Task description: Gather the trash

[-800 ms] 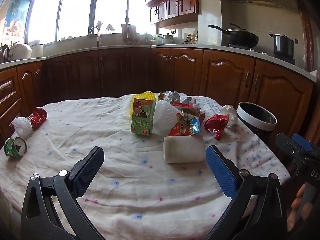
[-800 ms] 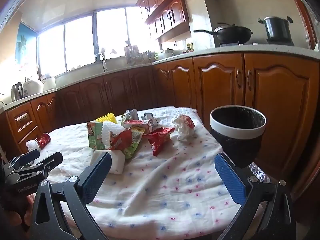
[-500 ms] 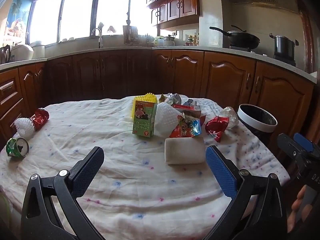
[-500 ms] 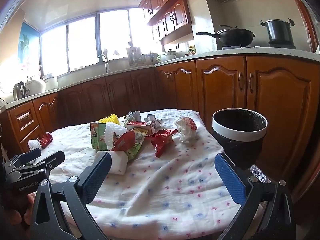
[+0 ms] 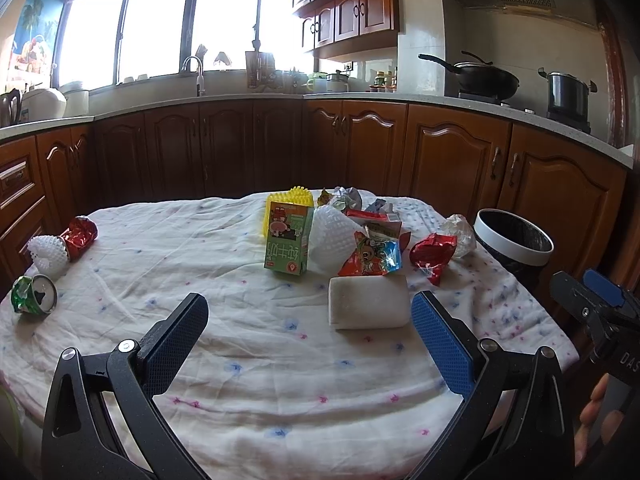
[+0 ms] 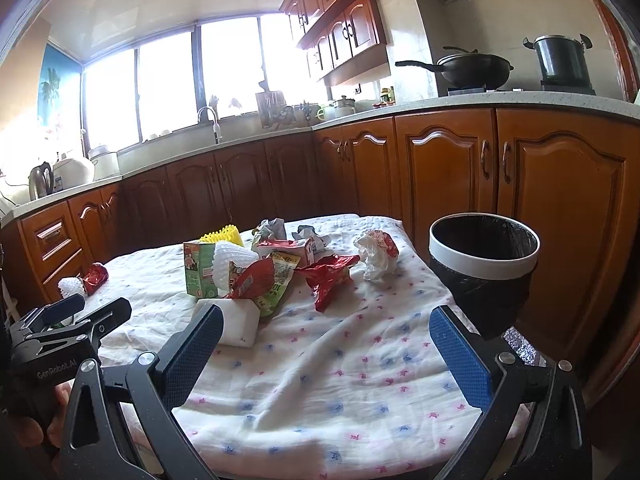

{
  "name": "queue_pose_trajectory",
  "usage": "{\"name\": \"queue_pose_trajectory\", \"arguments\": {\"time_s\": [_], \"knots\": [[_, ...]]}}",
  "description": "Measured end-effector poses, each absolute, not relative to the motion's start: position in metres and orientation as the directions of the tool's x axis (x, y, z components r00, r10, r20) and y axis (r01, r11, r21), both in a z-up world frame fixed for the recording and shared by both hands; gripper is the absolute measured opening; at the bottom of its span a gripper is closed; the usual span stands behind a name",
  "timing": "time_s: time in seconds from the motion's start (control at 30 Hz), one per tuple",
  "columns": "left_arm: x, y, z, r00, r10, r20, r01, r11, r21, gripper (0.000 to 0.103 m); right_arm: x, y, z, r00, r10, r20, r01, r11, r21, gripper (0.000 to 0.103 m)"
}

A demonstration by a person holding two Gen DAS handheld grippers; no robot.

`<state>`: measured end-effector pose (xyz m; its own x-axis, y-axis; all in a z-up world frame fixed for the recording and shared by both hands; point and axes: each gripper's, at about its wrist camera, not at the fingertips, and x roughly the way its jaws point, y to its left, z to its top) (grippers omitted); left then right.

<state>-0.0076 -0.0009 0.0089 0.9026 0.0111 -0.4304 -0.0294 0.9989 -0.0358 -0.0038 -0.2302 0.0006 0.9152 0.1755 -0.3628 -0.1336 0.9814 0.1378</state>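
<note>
Trash is piled mid-table: a green carton (image 5: 289, 239) (image 6: 199, 269), white foam net (image 5: 330, 236), red snack wrappers (image 5: 374, 257) (image 6: 328, 278), a white foam block (image 5: 368, 301) (image 6: 236, 322) and crumpled paper (image 6: 376, 254). At the left edge lie a crushed green can (image 5: 34, 294), a foam net (image 5: 47, 254) and a red wrapper (image 5: 80, 233). A black bin with a white rim (image 5: 514, 242) (image 6: 482, 266) stands beside the table's right side. My left gripper (image 5: 310, 330) is open over the near cloth. My right gripper (image 6: 324, 344) is open too, nothing between its fingers.
The round table wears a white cloth (image 5: 240, 360) with small flower prints. Brown wooden cabinets (image 5: 448, 160) and a counter curve behind it, with a sink tap (image 5: 196, 68), a wok (image 5: 484, 78) and a pot (image 5: 568, 94). A person's fingers (image 5: 596, 408) hold the right gripper.
Both views have tilted up slightly and drawn back a little from the table. Both grippers stay open, and the trash has not moved.
</note>
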Motion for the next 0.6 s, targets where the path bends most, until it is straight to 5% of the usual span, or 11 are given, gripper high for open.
{"name": "queue_pose_trajectory", "arguments": {"time_s": [0.6], "knots": [[-0.0019, -0.0001, 0.0053, 0.897, 0.003, -0.442, -0.025, 0.999, -0.043, 0.103, -0.0037, -0.2291, -0.0018, 0.911, 0.194, -0.364, -0.152, 0.978, 0.142, 0.103]]}}
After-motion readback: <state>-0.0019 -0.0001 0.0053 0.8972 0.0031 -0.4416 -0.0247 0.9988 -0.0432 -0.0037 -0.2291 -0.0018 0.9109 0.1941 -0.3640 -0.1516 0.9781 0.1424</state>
